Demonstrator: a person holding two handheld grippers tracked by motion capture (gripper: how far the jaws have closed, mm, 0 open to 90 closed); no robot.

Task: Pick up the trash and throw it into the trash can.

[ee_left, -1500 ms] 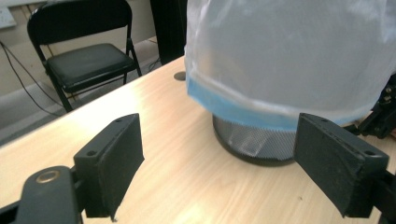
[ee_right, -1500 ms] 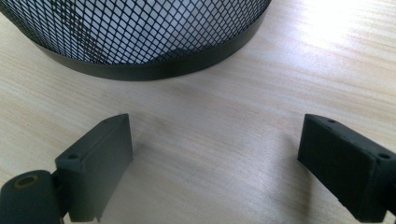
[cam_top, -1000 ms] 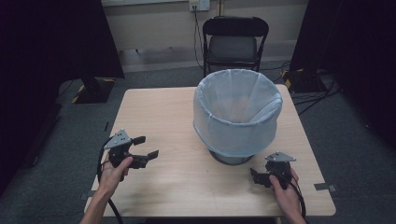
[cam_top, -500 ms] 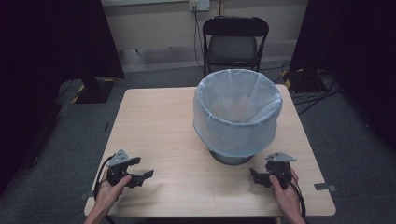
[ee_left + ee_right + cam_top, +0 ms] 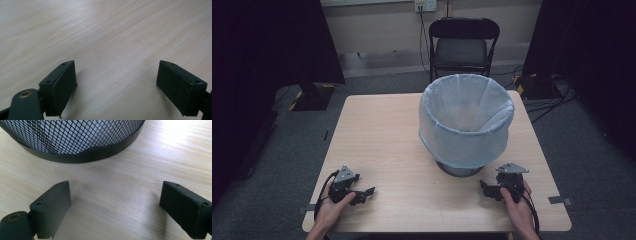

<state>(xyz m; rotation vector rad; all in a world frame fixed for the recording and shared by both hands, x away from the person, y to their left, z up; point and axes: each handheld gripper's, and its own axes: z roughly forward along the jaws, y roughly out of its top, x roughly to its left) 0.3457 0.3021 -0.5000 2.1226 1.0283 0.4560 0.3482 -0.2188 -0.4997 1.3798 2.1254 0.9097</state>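
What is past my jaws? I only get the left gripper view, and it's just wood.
Observer: A mesh bin with a pale liner stands on the table, farther back and to the right of your left gripper.
Operator: Is anything inside it?
Observer: From the high view, the liner looks empty.
Operator: Where's my other gripper?
Observer: The right gripper is near the table's front edge, jaws open, just in front of the bin.

A light wooden square table (image 5: 382, 135) stands on a grey carpet floor (image 5: 277, 150). Behind the table is 1 black folding chair (image 5: 463, 47). Black cables (image 5: 544, 97) lie on the floor at the right.
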